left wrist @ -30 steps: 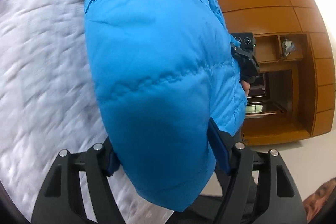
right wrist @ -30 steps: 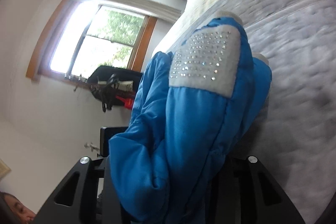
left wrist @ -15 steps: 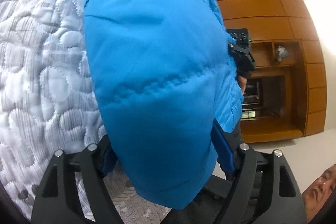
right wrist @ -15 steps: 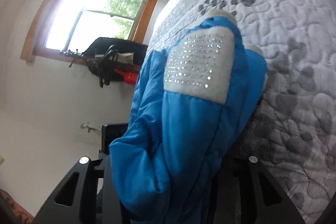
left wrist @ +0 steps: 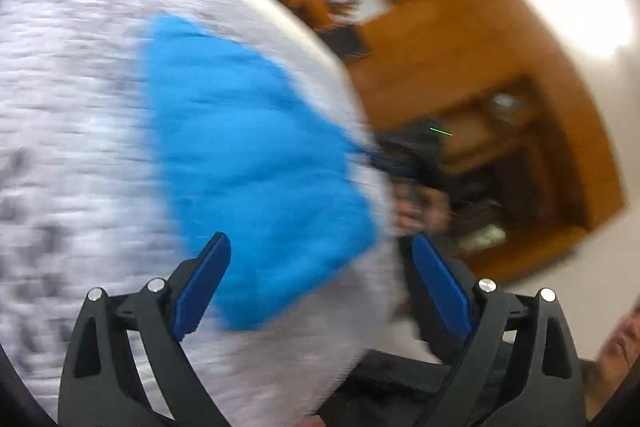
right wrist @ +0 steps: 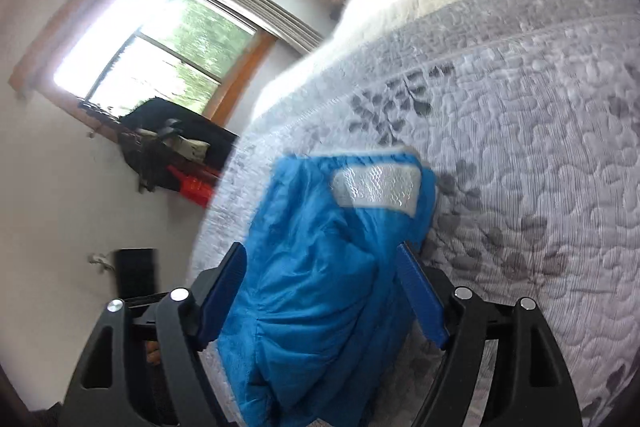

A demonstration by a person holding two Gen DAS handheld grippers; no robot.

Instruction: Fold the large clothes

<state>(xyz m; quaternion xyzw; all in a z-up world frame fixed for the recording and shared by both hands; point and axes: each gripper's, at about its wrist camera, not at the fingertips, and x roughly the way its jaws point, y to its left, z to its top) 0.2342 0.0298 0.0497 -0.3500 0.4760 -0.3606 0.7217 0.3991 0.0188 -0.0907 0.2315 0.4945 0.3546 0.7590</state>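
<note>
Your left gripper point(left wrist: 316, 259) is standing spread, pinching nothing, with the blue puffer jacket point(left wrist: 256, 163) lying just ahead of its blades on the grey quilted bedspread point(left wrist: 72, 115). Your right gripper point(right wrist: 320, 267) is also gaping, the jacket bunched loosely between its blue blades and spilling over the bed's near edge. The jacket's long axis is running away from you toward its sequinned patch point(right wrist: 376, 189), so the right claw is sitting nearer for regrasping.

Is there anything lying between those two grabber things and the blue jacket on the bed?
Nothing visible does. The blue jacket lies on the grey quilt, right between the open fingers of the right gripper. The left gripper, also open, looks straight at it, though that view is blurred.
</note>
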